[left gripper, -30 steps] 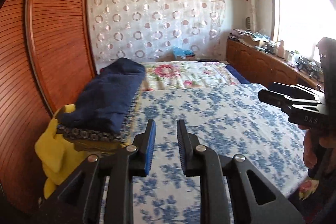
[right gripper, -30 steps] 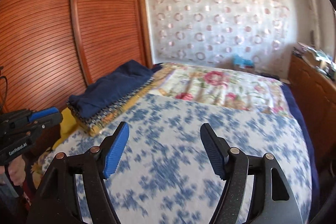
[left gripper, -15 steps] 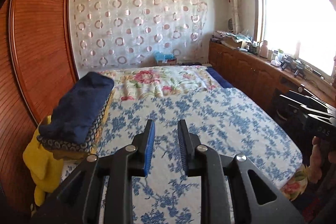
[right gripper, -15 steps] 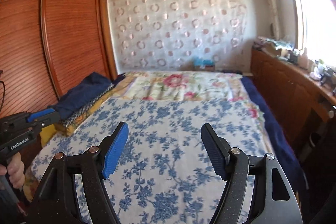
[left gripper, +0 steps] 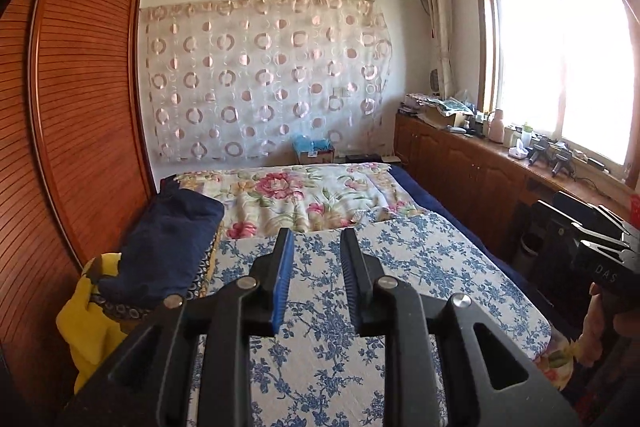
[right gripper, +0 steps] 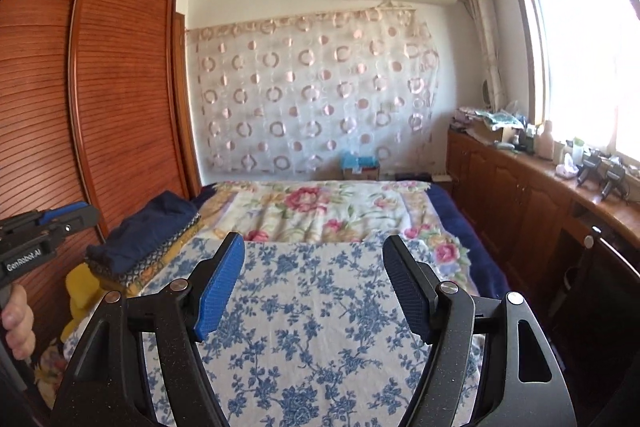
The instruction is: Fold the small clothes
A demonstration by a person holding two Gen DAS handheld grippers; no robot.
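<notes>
- A stack of folded clothes [left gripper: 160, 263] lies at the left edge of the bed, in the lower left of the left wrist view and the left middle of the right wrist view [right gripper: 140, 247].
- The top piece is a dark navy garment [left gripper: 168, 247], folded into a thick, long, soft-edged bundle that runs away from the camera.
- Under it lies a dark patterned piece [left gripper: 120, 309] with small pale rings, only its folded edge showing.
- Below that sits a yellow garment [left gripper: 88, 331], bunched and spilling over the bed's side, loosely draped rather than flat.
</notes>
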